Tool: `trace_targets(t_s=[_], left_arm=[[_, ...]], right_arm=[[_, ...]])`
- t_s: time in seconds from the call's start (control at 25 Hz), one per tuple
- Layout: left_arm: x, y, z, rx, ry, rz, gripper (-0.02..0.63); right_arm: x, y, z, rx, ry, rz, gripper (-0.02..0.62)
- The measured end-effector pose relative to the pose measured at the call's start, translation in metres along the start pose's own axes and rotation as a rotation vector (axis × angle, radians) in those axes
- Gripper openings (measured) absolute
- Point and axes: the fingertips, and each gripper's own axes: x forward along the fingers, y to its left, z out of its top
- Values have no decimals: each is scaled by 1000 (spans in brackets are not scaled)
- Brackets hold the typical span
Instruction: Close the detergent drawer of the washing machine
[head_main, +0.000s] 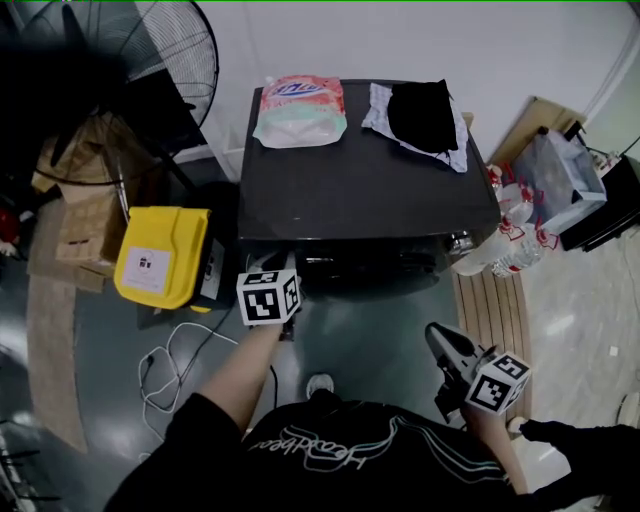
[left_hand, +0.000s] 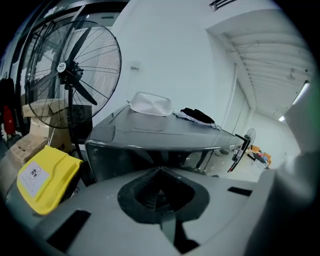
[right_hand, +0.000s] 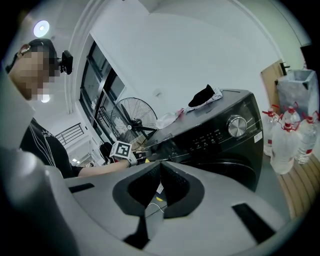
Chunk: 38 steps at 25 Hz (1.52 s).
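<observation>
The black washing machine (head_main: 360, 190) stands in front of me, seen from above. Its detergent drawer (head_main: 266, 263) is at the upper left of the front and seems to jut out a little; how far is hard to tell. My left gripper (head_main: 281, 272) is shut with nothing held, its tips right at the drawer's front. In the left gripper view the left gripper (left_hand: 160, 171) faces the machine's glossy upper left front (left_hand: 125, 157) close up. My right gripper (head_main: 446, 346) hangs shut and empty, low and right of the machine, apart from it. The control dial (right_hand: 236, 125) shows beyond the right gripper (right_hand: 159, 166).
A detergent bag (head_main: 300, 110) and a dark cloth (head_main: 423, 113) lie on the machine's top. A yellow container (head_main: 160, 255) and a standing fan (head_main: 160, 60) are to the left, with cables (head_main: 165, 370) on the floor. Water bottles (head_main: 510, 240) stand at the right.
</observation>
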Motion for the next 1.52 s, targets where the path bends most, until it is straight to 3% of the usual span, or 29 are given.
trace_targets(t_s=[0.24, 0.36, 0.6, 0.72, 0.92, 1.12, 1.52], left_arm=[[-14, -10, 5, 8, -18, -43, 23], [-49, -38, 19, -33, -85, -138, 23], [-129, -107, 26, 1, -145, -315, 23], [-168, -133, 23, -26, -167, -378, 23], [-231, -159, 22, -82, -233, -427, 23], [-276, -191, 26, -50, -269, -494, 23], [-315, -214, 10, -21, -312, -484, 23]], right_arm=[[-2, 13, 1, -23, 0, 42, 28], [-7, 24, 4, -71, 8, 69, 28], [-21, 54, 20, -176, -14, 157, 28], [-29, 73, 29, -205, -32, 214, 28], [-47, 110, 38, -262, -56, 294, 26], [-63, 139, 47, -299, -92, 362, 26], [-83, 167, 26, -305, -94, 444, 26]])
